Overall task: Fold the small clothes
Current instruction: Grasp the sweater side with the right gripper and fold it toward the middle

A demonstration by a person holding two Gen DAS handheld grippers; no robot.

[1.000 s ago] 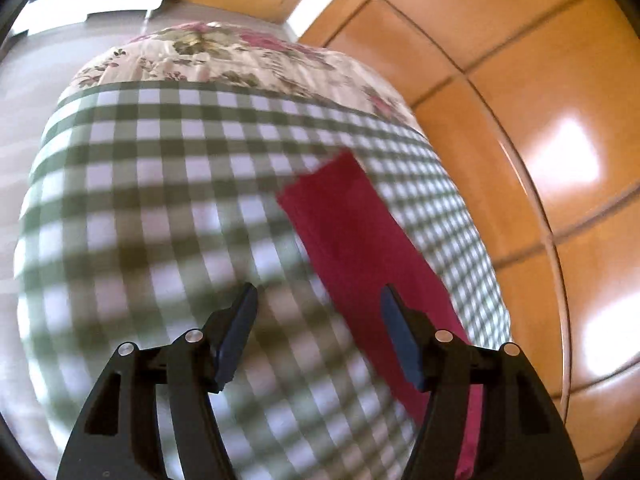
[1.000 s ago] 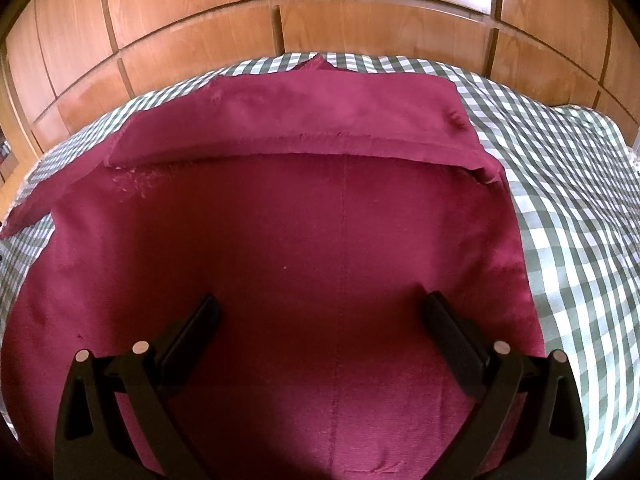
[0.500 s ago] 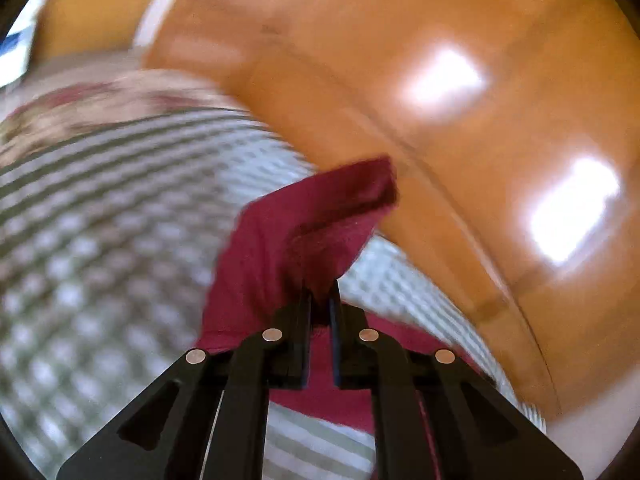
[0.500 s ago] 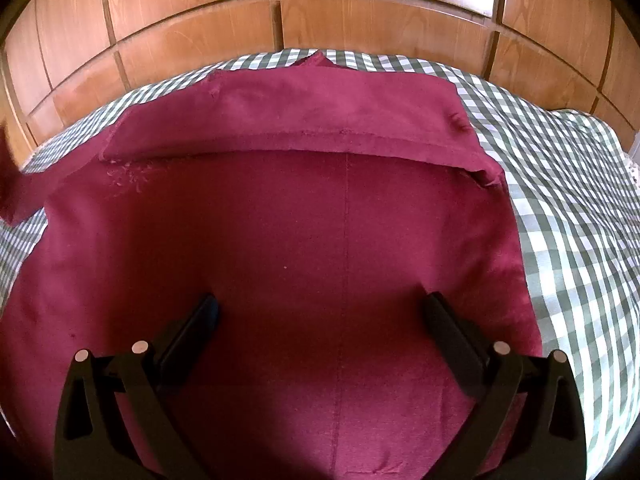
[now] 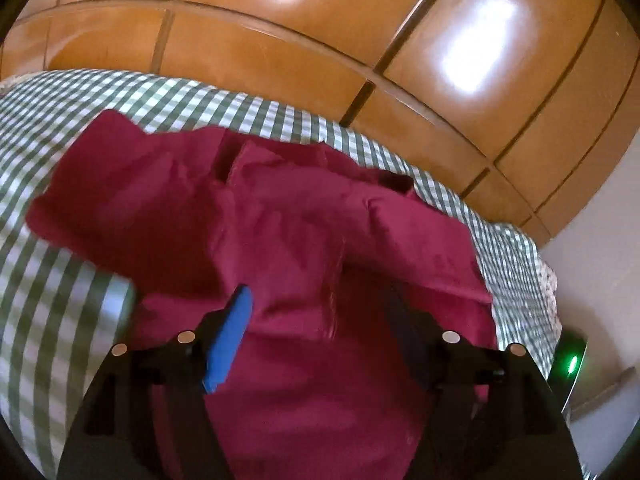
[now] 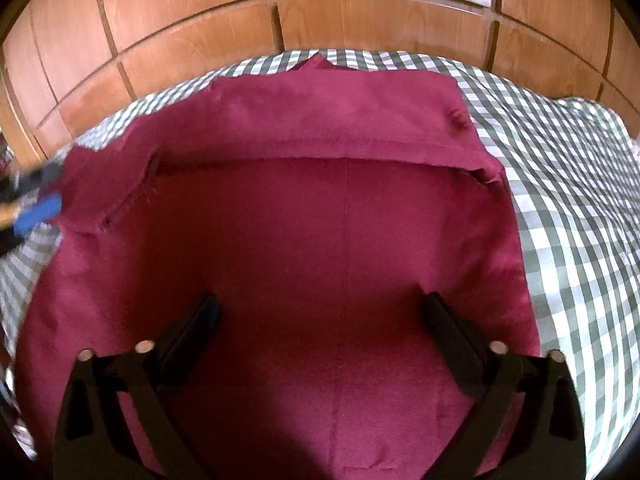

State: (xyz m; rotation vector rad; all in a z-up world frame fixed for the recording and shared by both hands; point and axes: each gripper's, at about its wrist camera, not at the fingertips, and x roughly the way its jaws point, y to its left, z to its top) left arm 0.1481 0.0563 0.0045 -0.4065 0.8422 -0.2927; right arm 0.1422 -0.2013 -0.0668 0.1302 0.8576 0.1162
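A dark red garment (image 6: pixel 320 240) lies on the green-and-white checked cloth (image 6: pixel 568 208). Its far edge is folded over toward me, and its left sleeve lies folded in over the body (image 5: pixel 132 208). My left gripper (image 5: pixel 320 312) is open and empty above the garment, its blue-padded finger (image 5: pixel 232 332) clear of the cloth. It also shows blurred at the left edge of the right wrist view (image 6: pixel 36 208). My right gripper (image 6: pixel 320 320) is open and empty, low over the garment's near middle.
A wooden panelled wall (image 6: pixel 360 12) stands right behind the far edge of the checked surface. In the left wrist view a dark device with a green light (image 5: pixel 570 364) sits at the right, off the surface's edge.
My left gripper shut on the garment's left sleeve, carried it over the body, and has let go. It is now open. My right gripper has stayed still.
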